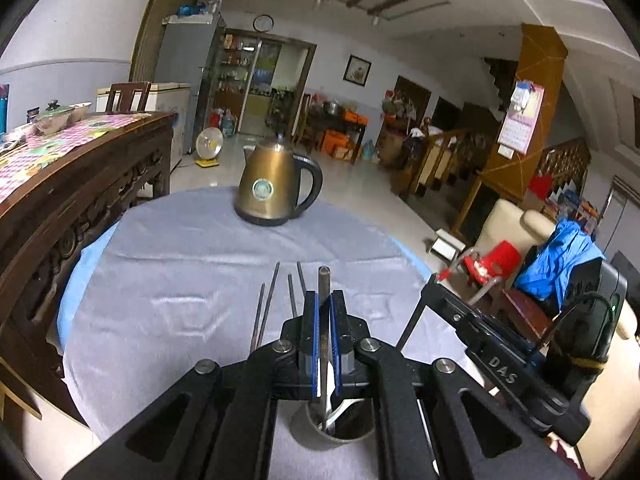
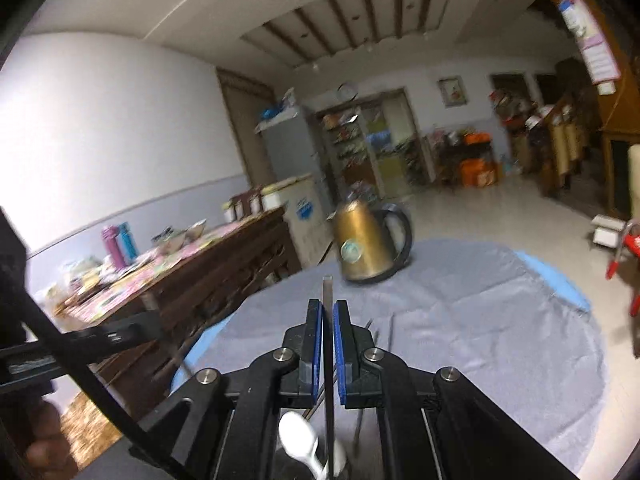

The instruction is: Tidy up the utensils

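Nearest in the left view, a metal cup [image 1: 334, 426] stands on the counter [image 1: 180, 264] under the left gripper [image 1: 324, 300], with a white spoon [image 1: 330, 412] inside. The left fingers [image 1: 310, 320] are clamped on an upright metal utensil handle [image 1: 324, 280] that runs down into the cup. In the right view, the right gripper [image 2: 328, 308] pinches a thin flat handle [image 2: 328, 292] above the spoon [image 2: 298, 440]. Beyond, four chopsticks [image 1: 268, 304] lie loose on the grey cloth. A brass kettle [image 1: 276, 182] stands at the far edge.
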A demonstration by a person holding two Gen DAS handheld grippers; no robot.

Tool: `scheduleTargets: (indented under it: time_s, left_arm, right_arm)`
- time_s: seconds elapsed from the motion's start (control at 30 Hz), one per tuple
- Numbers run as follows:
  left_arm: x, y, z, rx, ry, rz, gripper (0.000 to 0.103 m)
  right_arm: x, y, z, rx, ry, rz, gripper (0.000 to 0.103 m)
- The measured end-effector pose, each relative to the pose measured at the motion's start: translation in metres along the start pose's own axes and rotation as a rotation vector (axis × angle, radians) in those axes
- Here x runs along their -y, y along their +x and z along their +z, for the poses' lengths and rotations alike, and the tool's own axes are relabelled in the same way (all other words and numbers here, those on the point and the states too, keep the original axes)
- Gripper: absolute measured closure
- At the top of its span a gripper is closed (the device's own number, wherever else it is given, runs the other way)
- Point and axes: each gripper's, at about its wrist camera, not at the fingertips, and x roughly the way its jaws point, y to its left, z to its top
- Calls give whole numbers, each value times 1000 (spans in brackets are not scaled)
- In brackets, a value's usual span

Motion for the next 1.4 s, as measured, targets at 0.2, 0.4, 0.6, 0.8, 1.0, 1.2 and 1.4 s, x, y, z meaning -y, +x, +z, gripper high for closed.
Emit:
scheduleTargets:
  time_s: [0.2,0.4,0.6,0.8,1.0,1.2,1.4]
  left_arm:
    - [2,-16,-10,27,72,9,63]
    - [-17,-27,-12,62,82,141,42]
    - [-42,-14,-25,5,52,294,31]
    - [-49,5,-37,-86,67,365,31]
    - [-48,9,-40,-104,93,416,31]
    - [-58,9,-40,-115,80,448,31]
    - [-65,9,-40,-118,80,497,31]
  right_arm:
    - [13,-4,-14,-86,37,84,42]
    - [40,-32,-11,6,111,41,37]
    - [81,-38,-11,15,224,-67,37]
    - [97,-31,-29,-44,236,-179,37]
    - [99,-18,-38,-119,218,-226,37]
    - [93,-12,-40,-170,188,-225,37]
    - [85,-13,-40,-181,161,-221,37]
